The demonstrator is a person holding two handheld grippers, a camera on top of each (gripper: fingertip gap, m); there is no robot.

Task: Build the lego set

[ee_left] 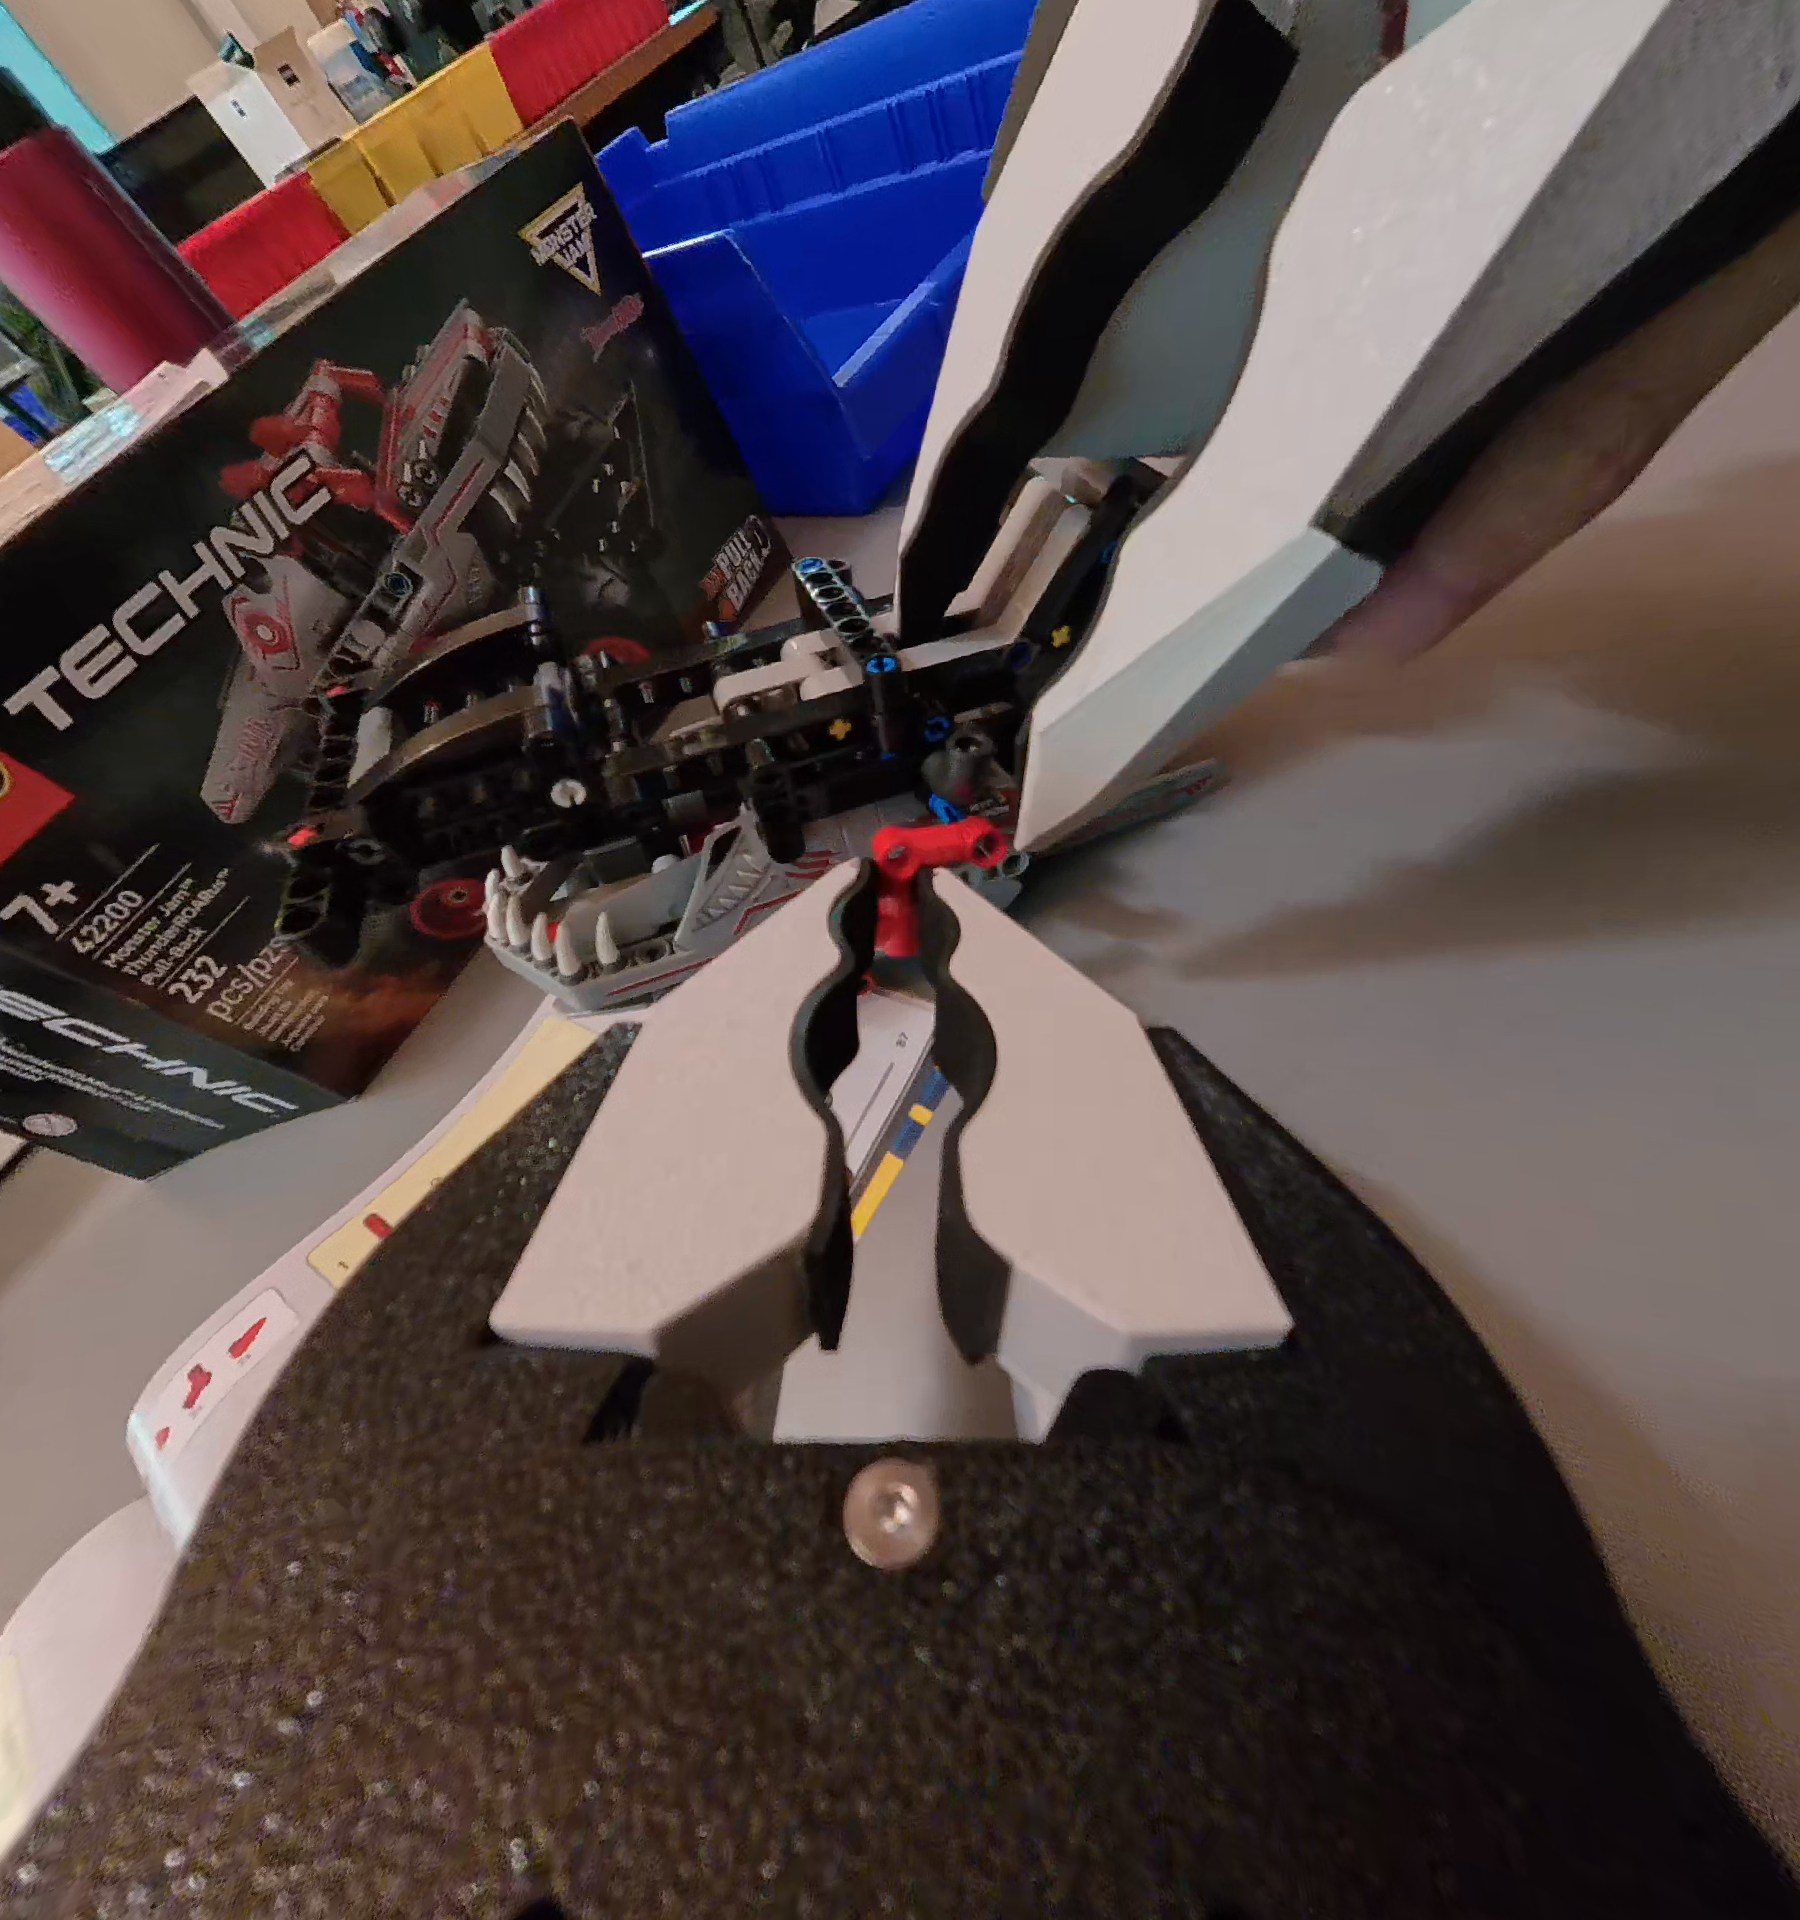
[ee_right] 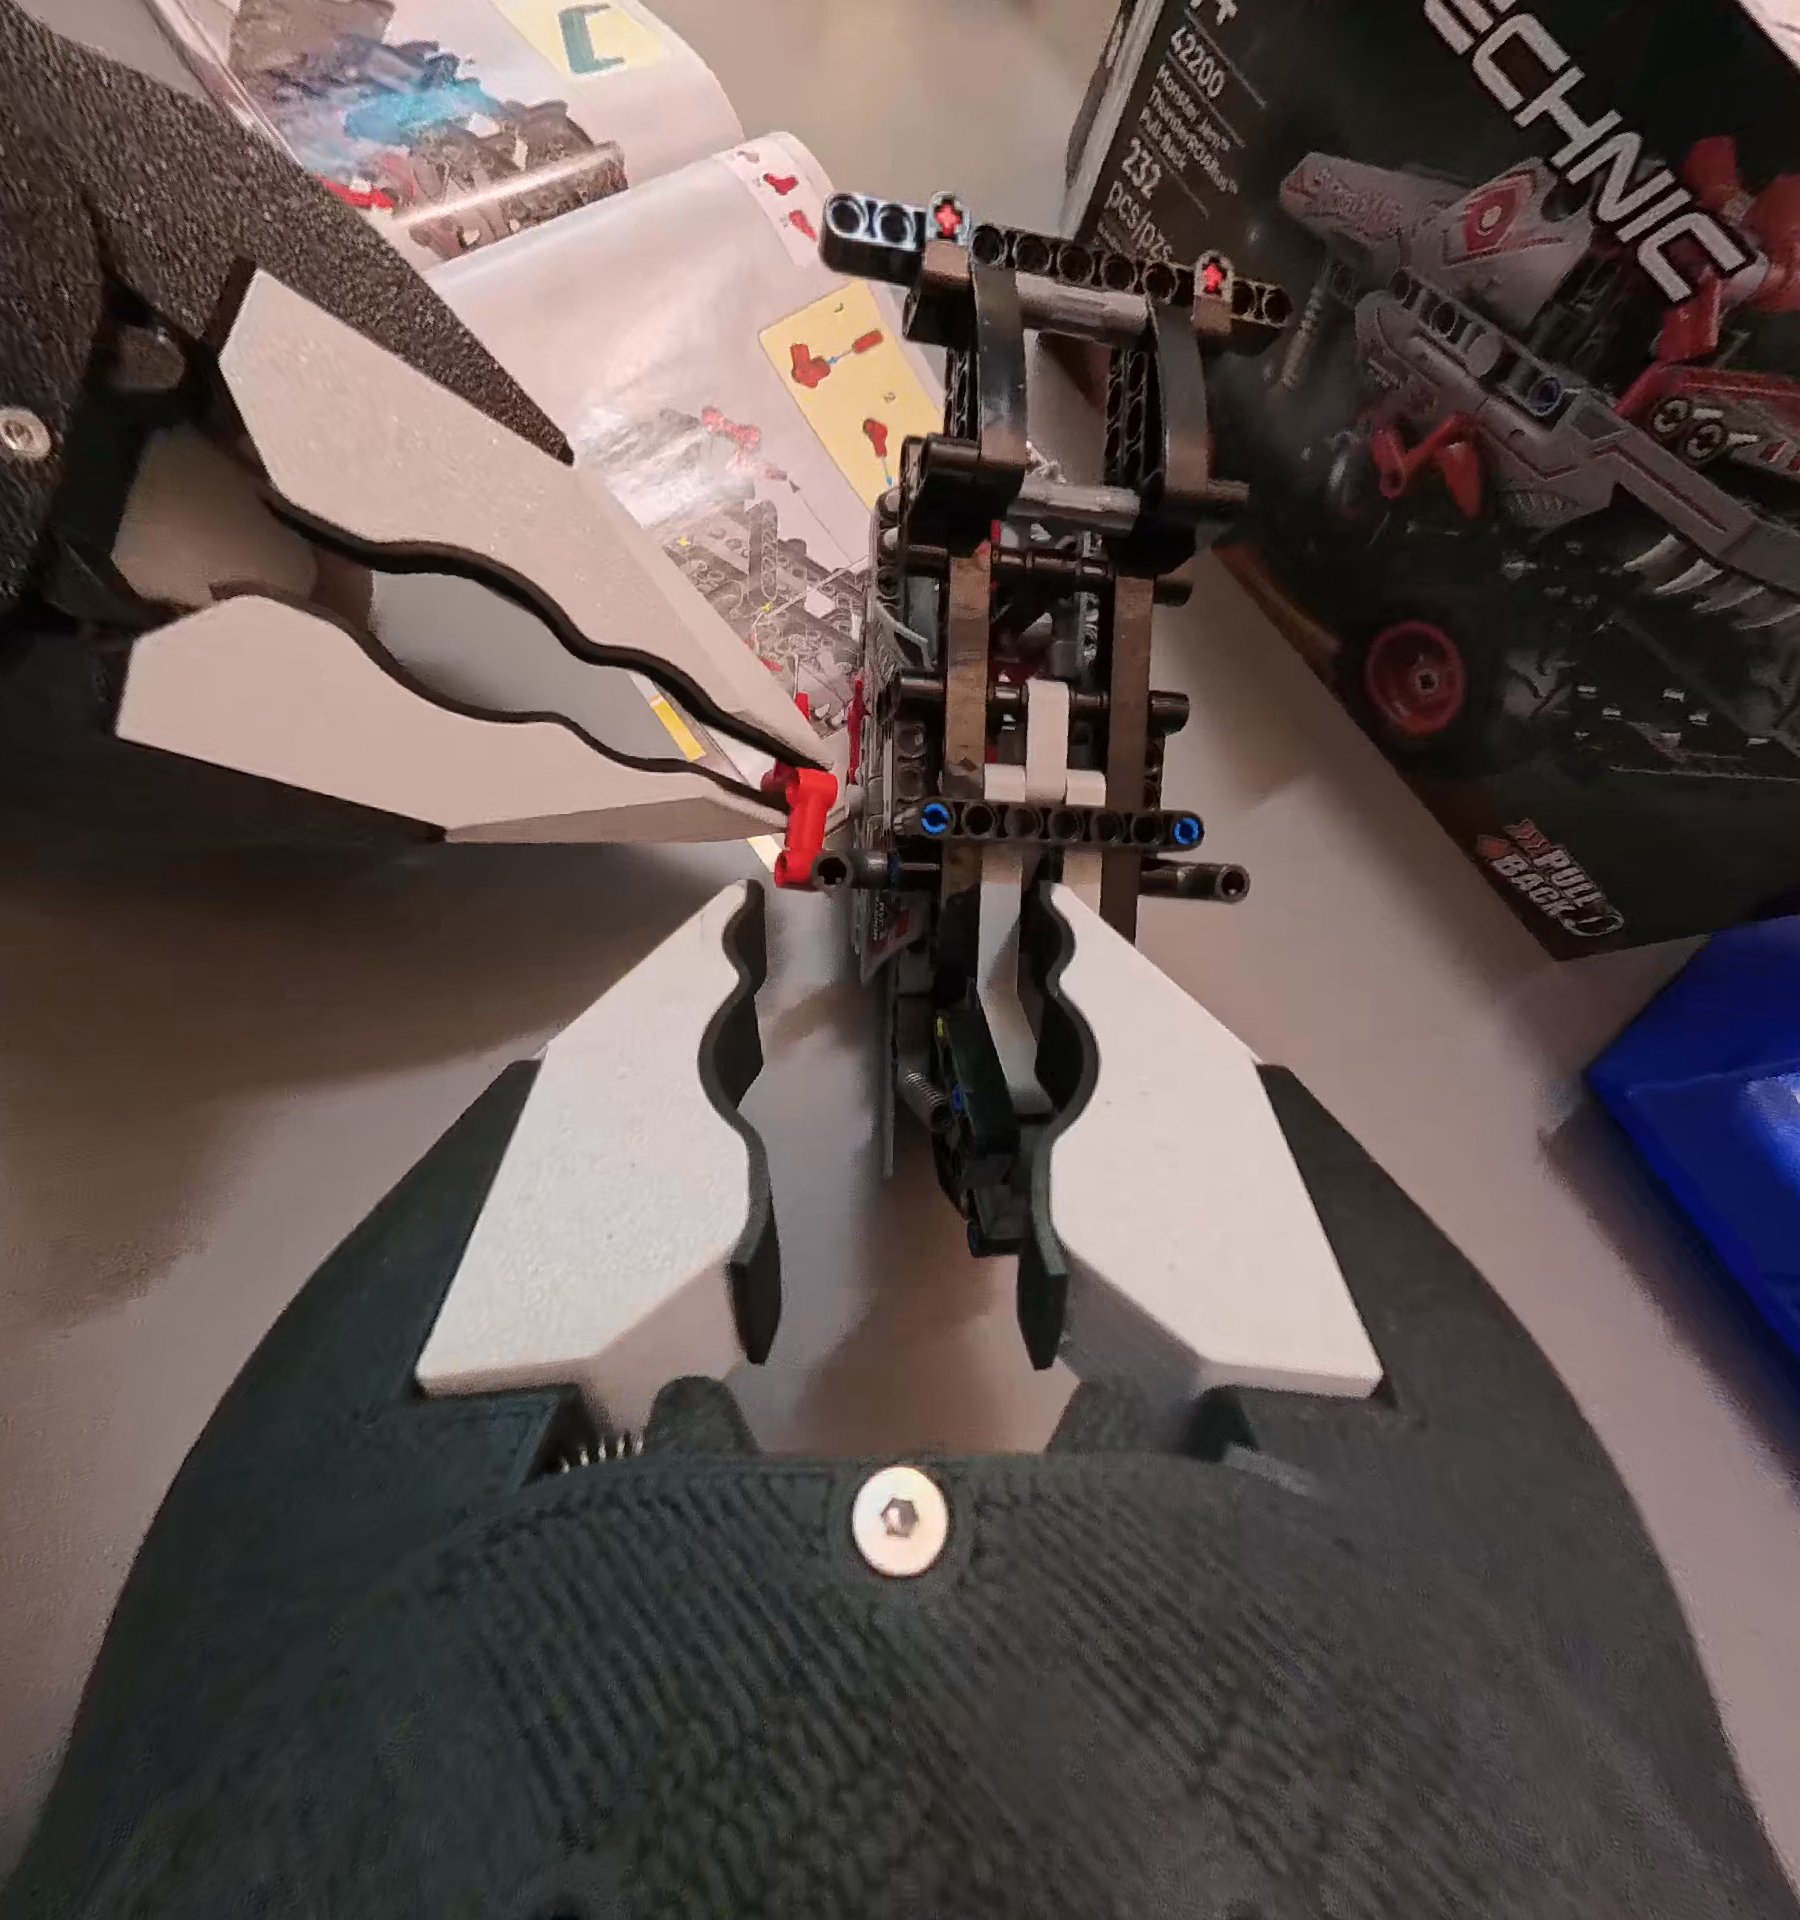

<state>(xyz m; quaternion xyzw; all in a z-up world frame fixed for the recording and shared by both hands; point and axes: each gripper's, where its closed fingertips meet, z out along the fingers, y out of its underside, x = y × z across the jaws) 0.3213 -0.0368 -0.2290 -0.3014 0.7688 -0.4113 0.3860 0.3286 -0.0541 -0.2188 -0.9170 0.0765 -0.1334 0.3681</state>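
A black Technic chassis model lies on the table; it also shows in the right wrist view. My left gripper is shut on a small red connector piece and holds it at the model's near side. In the right wrist view the red piece touches a black axle end on the model's left flank, with the left gripper coming in from the left. My right gripper has its jaws around the model's rear end, the right finger against it. It also shows in the left wrist view.
The set's box stands right behind the model. Blue bins are behind it, also at right. An open instruction booklet lies under the left gripper. A grey toothed jaw part sits in front of the model.
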